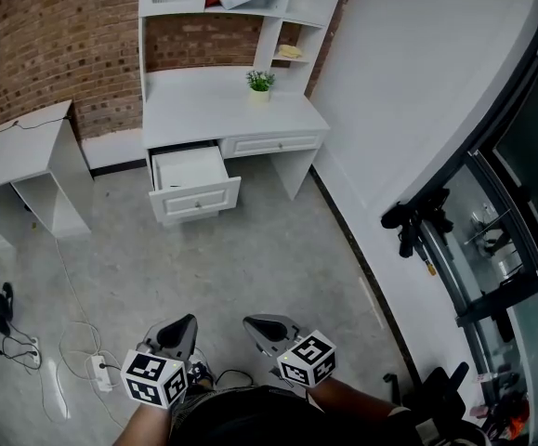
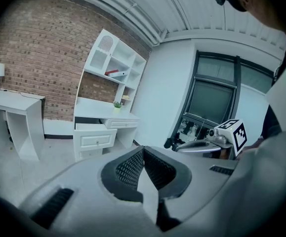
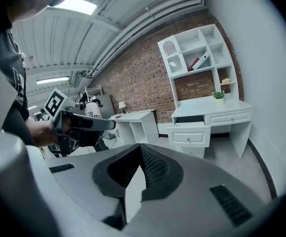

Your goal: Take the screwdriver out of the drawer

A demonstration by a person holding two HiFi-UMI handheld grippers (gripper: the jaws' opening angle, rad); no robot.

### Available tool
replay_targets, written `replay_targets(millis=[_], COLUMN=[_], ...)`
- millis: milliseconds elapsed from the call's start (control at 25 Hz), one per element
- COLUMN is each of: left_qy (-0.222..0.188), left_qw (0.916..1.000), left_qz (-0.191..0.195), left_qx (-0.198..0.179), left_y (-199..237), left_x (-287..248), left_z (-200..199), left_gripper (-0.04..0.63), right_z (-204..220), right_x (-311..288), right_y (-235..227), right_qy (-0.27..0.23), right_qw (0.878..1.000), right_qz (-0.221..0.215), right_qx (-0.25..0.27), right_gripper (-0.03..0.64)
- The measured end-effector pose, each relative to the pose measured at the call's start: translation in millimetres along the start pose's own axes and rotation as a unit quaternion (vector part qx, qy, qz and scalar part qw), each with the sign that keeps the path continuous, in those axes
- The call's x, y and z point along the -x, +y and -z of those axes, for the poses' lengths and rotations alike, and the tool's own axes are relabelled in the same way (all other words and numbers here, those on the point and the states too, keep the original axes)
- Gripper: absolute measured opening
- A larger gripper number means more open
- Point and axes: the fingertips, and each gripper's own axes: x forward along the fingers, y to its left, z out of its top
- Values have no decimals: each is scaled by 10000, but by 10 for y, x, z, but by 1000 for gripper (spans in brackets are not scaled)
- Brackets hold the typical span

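A white desk [image 1: 222,110] with a hutch stands against the brick wall, far ahead of me. Its left drawer [image 1: 190,168] is pulled open; the inside looks white and I see no screwdriver from here. My left gripper [image 1: 185,325] and right gripper [image 1: 255,324] are held low near my body, well short of the desk. Both are shut with nothing between the jaws. In the left gripper view the left gripper [image 2: 142,150] points toward the open drawer [image 2: 94,137]. In the right gripper view the right gripper [image 3: 142,150] has the drawer [image 3: 189,132] ahead to its right.
A second white table [image 1: 27,147] stands at the left. Cables and a power strip [image 1: 99,372] lie on the grey floor by my left side. A small plant [image 1: 260,82] sits on the desk. A white wall, dark windows and a black device [image 1: 417,221] run along the right.
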Motion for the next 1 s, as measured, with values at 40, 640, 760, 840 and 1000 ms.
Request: replay_targets(millis=[40, 640, 760, 840, 1000], left_qy=[-11, 7, 28, 26, 44], left_qw=[10000, 10000, 9999, 9998, 9994], left_qz=[-10, 62, 152, 218, 327], left_qx=[-2, 68, 19, -44, -115], left_y=[63, 972, 1099, 1170, 1339], left_x=[-13, -167, -200, -224, -277], left_z=[-29, -335, -410, -470, -540], left_gripper=[18, 18, 18, 18, 18], right_z=[-34, -365, -428, -468, -549], right_x=[-64, -954, -1065, -1130, -1249], right_y=[-14, -88, -100, -116, -147], right_qy=[5, 153, 148, 147, 117], right_qw=[10000, 9998, 9997, 9996, 9991], right_qz=[-5, 72, 174, 241, 399], right_qx=[15, 39, 30, 30, 67], right_gripper=[6, 6, 6, 6, 6])
